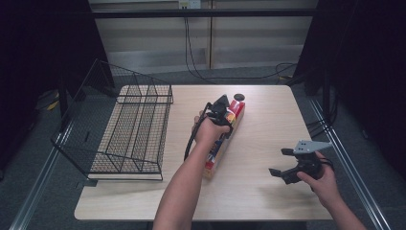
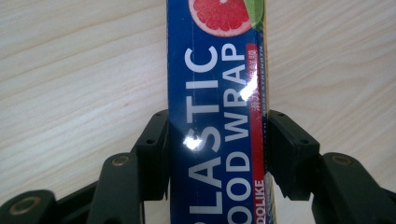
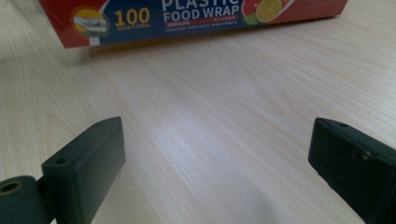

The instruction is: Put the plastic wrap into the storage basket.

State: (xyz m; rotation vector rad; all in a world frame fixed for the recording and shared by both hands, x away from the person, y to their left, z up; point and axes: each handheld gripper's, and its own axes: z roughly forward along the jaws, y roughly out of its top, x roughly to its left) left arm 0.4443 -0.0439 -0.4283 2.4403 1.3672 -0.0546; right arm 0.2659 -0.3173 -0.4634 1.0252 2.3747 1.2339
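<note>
I count one desk (image 1: 268, 191), light wood, and on its 9 o'clock side one black wire rack (image 1: 129, 129) with upright dividers, standing empty as far as I can see. Near the desk's centre lies one long plastic food wrap box (image 1: 216, 154), its length running from about 12 toward 6 o'clock, tilted slightly. One small dark round object (image 1: 239, 97) sits just past the box's far end at 12 o'clock; I cannot tell what it is.

My left hand-held gripper (image 2: 218, 154) is pinching the box across its narrow width, both jaws pressed against the long sides, and the box rests flat on the desk. My right hand-held gripper (image 1: 280, 165) hovers at about 4 o'clock, well apart from the box, jaws spread wide around nothing, facing the box's printed side.

I judge the step in hand to be the grasp, just completed. The next move likely calls for a level lift, since so long a box may swing in a mid-length pinch, then a carry toward the rack at 9 o'clock.
</note>
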